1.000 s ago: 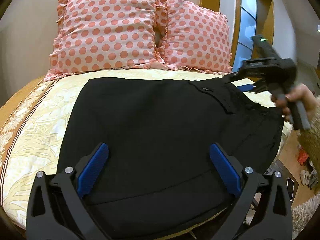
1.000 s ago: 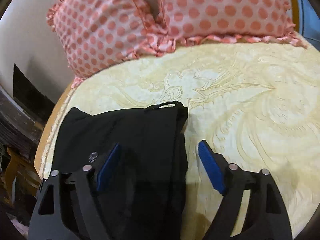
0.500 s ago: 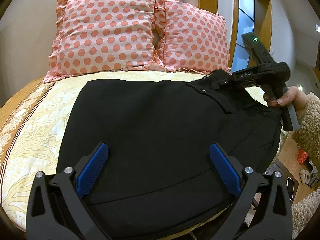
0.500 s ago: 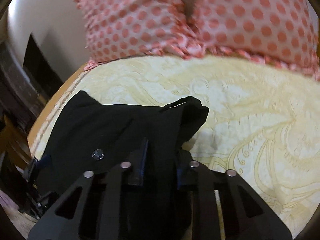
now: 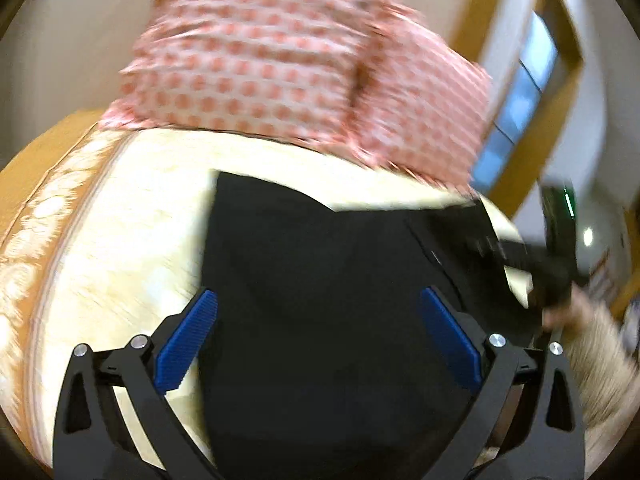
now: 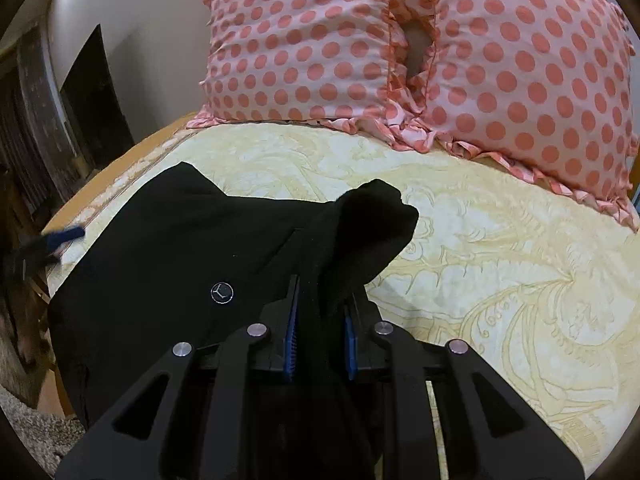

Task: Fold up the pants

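Lifted pants (image 6: 168,264) corner, right hand-held gripper (image 6: 320,332) clamped

Nothing really readable here, just a tiny Y-shaped emblem on the round button (image 6: 221,293) of the black pants (image 6: 168,248), no actual letters or numbers anywhere.

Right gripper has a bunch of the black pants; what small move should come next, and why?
Probably close the left gripper on the black fabric pants: its jaws stand open over the cloth, while the right gripper already pinches a raised bunch above the cream patterned bedspread.
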